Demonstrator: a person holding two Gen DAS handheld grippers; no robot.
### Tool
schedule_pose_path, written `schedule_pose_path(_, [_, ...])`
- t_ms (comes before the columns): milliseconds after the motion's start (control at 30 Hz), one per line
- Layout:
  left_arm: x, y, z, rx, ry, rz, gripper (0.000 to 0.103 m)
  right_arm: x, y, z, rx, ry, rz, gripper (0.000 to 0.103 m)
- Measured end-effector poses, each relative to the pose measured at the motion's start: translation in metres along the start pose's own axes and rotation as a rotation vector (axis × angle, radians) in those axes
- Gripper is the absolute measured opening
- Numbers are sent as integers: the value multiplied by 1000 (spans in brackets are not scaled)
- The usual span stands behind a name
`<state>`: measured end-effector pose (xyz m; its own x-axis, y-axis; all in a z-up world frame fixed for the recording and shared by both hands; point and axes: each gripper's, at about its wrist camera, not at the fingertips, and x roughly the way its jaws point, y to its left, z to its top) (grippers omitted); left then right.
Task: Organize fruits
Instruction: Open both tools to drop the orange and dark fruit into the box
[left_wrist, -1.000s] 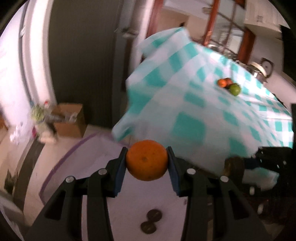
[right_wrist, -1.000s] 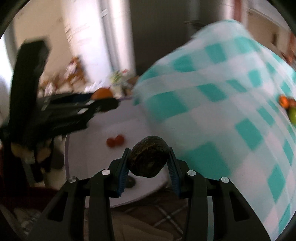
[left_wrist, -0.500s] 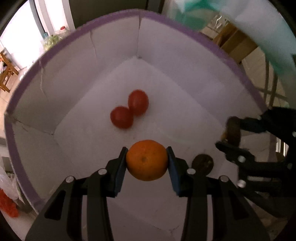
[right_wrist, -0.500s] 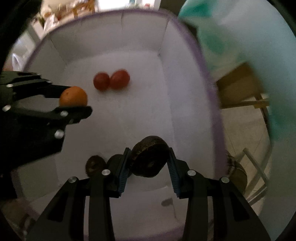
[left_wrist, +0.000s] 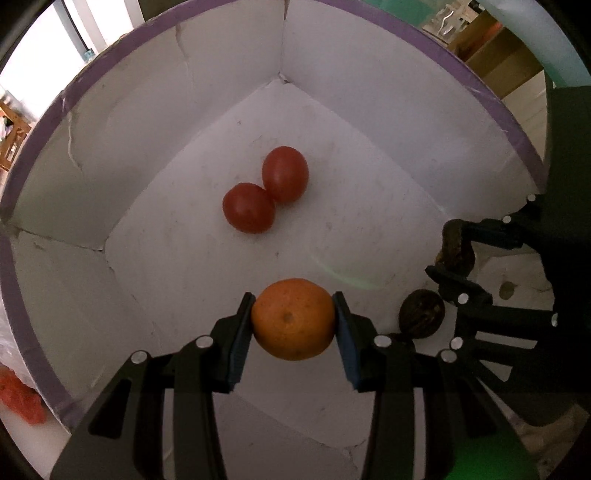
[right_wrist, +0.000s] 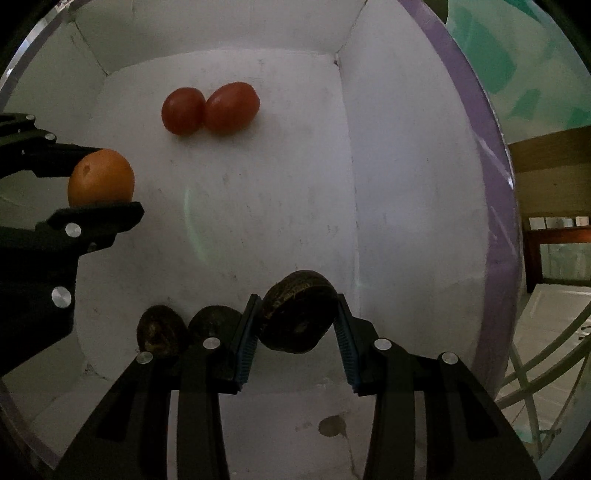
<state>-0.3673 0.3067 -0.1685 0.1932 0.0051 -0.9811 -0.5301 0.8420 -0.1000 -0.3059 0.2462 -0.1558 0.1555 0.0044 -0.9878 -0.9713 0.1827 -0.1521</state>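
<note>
My left gripper (left_wrist: 293, 325) is shut on an orange (left_wrist: 293, 319) and holds it inside a white box with a purple rim (left_wrist: 424, 88). My right gripper (right_wrist: 297, 328) is shut on a dark brown fruit (right_wrist: 299, 312) inside the same box (right_wrist: 406, 184). Two red tomatoes (left_wrist: 267, 199) lie together on the box floor; they also show in the right wrist view (right_wrist: 210, 109). Two more dark brown fruits (right_wrist: 184, 330) lie on the floor just left of my right gripper. One of them (left_wrist: 421, 314) shows in the left wrist view, beside the right gripper (left_wrist: 452, 260).
The box walls (left_wrist: 92, 155) rise high around both grippers. The teal checked tablecloth (right_wrist: 517, 66) hangs beyond the right wall. A chair frame (right_wrist: 546, 362) and floor lie to the right. A brown stain (right_wrist: 330, 424) marks the near box wall.
Both grippers have swung from the table down into the white box with their fruits. In the last half second they sank lower toward the floor.
</note>
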Motion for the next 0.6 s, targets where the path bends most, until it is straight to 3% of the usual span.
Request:
schedule_pose_path(200, [-1,-4,15,-31,-16,-30,75,-4,-8,6,13,-52,9,52])
schedule_pose_path(300, [-17,4,17,-80,-74,-75,77,-25,-5,-4,-15,-115,-18,53])
schedule_pose_path(367, [-45,9,19,-94,-162,-97,77,-54,-5,-17,-33,-200,-8,54])
schedule_pose_path(467, [-110,8,27,-83,-384,-60,78,-109,-14,-42,-16,-351,86,54])
schedule_pose_path(533, [-162,-7,33,-44,-569,-19,95,-150,-24,-68,-6,-482,119,65])
schedule_pose_path(600, [-206,-32,38,-2,-733,-9,101,-193,-44,-102,35,-629,95,76])
